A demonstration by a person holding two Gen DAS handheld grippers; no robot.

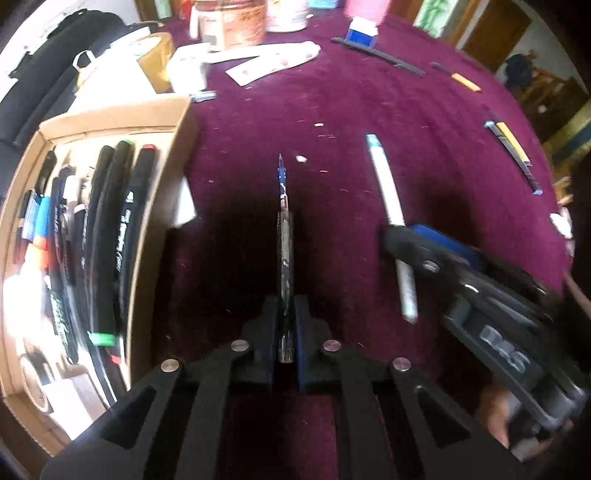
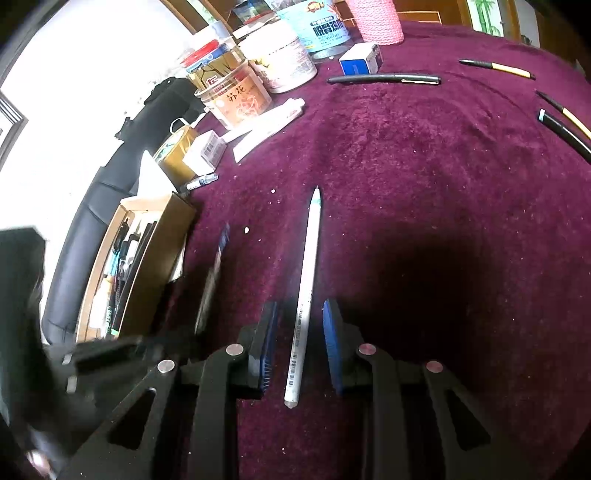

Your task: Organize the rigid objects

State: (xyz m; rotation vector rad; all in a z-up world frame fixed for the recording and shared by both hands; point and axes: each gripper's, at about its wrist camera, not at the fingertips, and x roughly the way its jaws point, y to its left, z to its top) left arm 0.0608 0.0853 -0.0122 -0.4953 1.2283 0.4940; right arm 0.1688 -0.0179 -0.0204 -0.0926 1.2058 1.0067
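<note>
My left gripper (image 1: pixel 285 306) is shut on a clear-barrelled blue pen (image 1: pixel 284 221) that points forward, above the maroon cloth. A cardboard box (image 1: pixel 173 122) full of markers and pens lies just to its left. My right gripper (image 2: pixel 300 314) is open, its jaws on either side of a white pen (image 2: pixel 306 280) that lies on the cloth. In the left wrist view the right gripper (image 1: pixel 406 240) sits over that white pen (image 1: pixel 384 184). In the right wrist view the blue pen (image 2: pixel 218 258) shows blurred at the left, near the box (image 2: pixel 147 258).
More pens lie on the cloth (image 2: pixel 424 155): a black one (image 2: pixel 384 78), a yellow-and-black one (image 2: pixel 498 68), and others at the right edge (image 2: pixel 565 125). Jars and tubs (image 2: pixel 236 99), a blue-white box (image 2: pixel 360 59) and a pink holder (image 2: pixel 375 20) stand at the back.
</note>
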